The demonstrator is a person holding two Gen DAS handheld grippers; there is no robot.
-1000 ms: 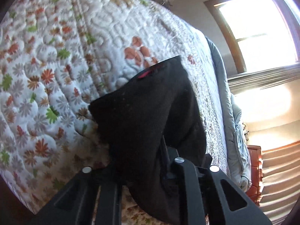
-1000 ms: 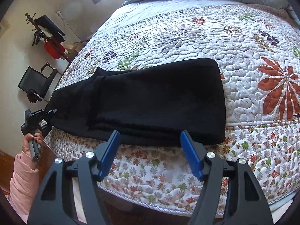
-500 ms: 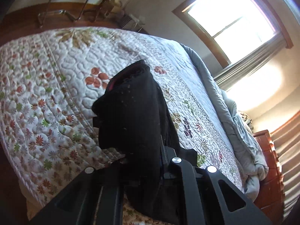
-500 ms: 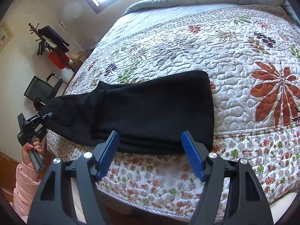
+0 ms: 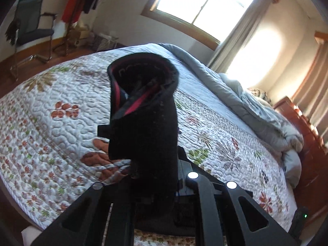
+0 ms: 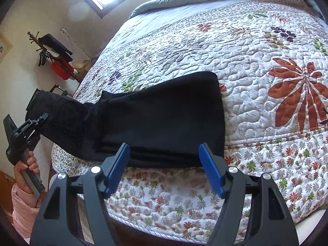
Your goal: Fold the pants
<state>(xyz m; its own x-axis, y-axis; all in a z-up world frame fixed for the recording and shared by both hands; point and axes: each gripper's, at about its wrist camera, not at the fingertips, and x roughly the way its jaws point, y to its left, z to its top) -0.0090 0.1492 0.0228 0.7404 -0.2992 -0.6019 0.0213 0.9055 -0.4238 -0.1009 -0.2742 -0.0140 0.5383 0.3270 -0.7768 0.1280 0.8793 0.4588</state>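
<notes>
Black pants (image 6: 164, 119) lie lengthwise along the near edge of the bed, legs folded on each other. My left gripper (image 5: 155, 176) is shut on the waist end of the pants (image 5: 143, 110) and holds it lifted off the quilt; the red-lined waistband opening faces the camera. The left gripper also shows in the right wrist view (image 6: 24, 131), at the far left, with the raised waist end above it. My right gripper (image 6: 164, 153) is open and empty, its blue fingers (image 6: 211, 168) just in front of the pants' near edge at mid leg.
The bed carries a white floral quilt (image 6: 246, 61) with a grey duvet (image 5: 256, 110) bunched at the head end. A chair (image 5: 30, 26) and a coat rack (image 6: 53, 49) stand by the wall. A wooden nightstand (image 5: 307, 143) is beside the bed.
My left gripper has raised the waist end of the pants off the bed and tilted upward, so the window now shows. My right gripper has moved slightly closer to the pants' edge.
</notes>
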